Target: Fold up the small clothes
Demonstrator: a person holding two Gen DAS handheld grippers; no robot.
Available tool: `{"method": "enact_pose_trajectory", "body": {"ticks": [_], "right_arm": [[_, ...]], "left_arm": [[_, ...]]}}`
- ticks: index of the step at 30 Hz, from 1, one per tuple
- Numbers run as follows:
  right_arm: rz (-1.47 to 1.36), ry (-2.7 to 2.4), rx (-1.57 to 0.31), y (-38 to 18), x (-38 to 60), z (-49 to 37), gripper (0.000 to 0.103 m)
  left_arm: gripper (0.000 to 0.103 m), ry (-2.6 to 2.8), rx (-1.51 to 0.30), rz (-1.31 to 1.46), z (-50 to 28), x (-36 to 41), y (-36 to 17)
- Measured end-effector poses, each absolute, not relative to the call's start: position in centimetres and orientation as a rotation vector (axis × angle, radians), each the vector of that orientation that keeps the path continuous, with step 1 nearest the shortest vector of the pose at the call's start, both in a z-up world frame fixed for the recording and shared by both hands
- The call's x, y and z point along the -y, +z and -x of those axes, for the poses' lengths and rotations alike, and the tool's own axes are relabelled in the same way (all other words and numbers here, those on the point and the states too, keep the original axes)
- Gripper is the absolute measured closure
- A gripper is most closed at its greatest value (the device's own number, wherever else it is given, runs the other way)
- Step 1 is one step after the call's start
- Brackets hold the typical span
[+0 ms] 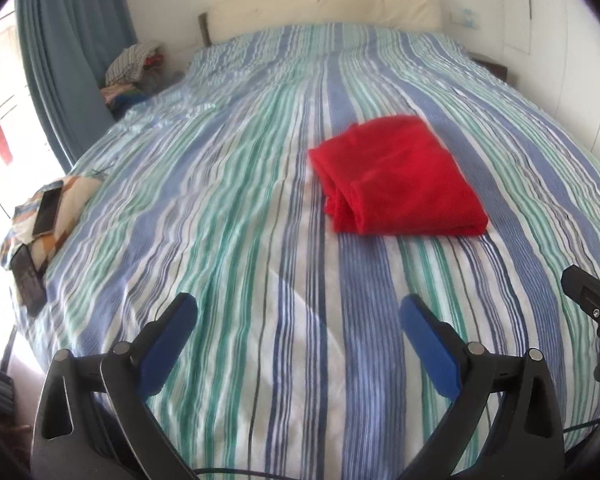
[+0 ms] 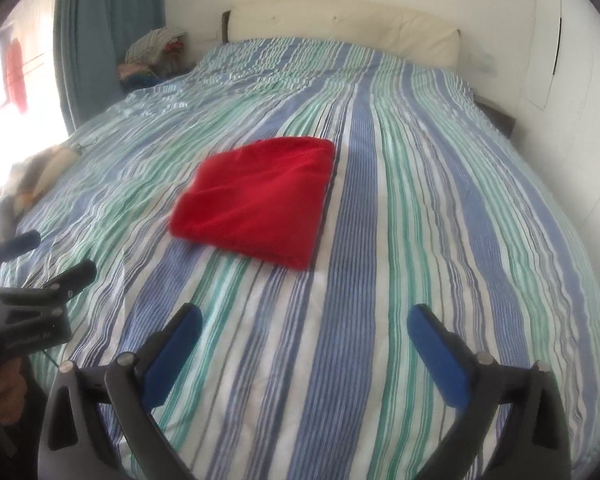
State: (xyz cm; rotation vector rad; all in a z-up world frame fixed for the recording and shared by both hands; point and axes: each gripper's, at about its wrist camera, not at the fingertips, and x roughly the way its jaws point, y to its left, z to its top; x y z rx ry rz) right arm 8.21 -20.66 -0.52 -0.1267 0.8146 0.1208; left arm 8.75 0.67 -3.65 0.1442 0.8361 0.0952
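Observation:
A red garment [image 1: 398,178] lies folded into a compact rectangle on the striped bedspread [image 1: 228,208]; it also shows in the right wrist view [image 2: 256,200]. My left gripper [image 1: 298,308] is open and empty, held above the bed well short of the garment. My right gripper [image 2: 304,318] is open and empty, also short of the garment. The left gripper shows at the left edge of the right wrist view [image 2: 60,254]. Part of the right gripper shows at the right edge of the left wrist view [image 1: 592,256].
A patterned cloth with a phone [image 1: 46,208] and a remote [image 1: 28,280] lies at the bed's left edge. A clothes pile [image 1: 134,66] sits beside the blue curtain [image 1: 72,40]. A cream headboard [image 1: 324,8] and white wall bound the far side.

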Motion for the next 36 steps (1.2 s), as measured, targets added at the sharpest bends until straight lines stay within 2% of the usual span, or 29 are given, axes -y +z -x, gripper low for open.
{"method": "enact_pose_trajectory", "body": {"ticks": [11, 36], "right_arm": [[0.159, 0.073, -0.78, 0.4, 19.6, -5.1, 0.001], [0.174, 0.052, -0.768, 1.4, 19.5, -4.4, 0.001]], "left_arm": [[0.001, 0.081, -0.86, -0.149, -7.0, 0.5, -3.4], [0.0, 0.108, -0.861, -0.156, -6.7, 0.6, -2.7]]}}
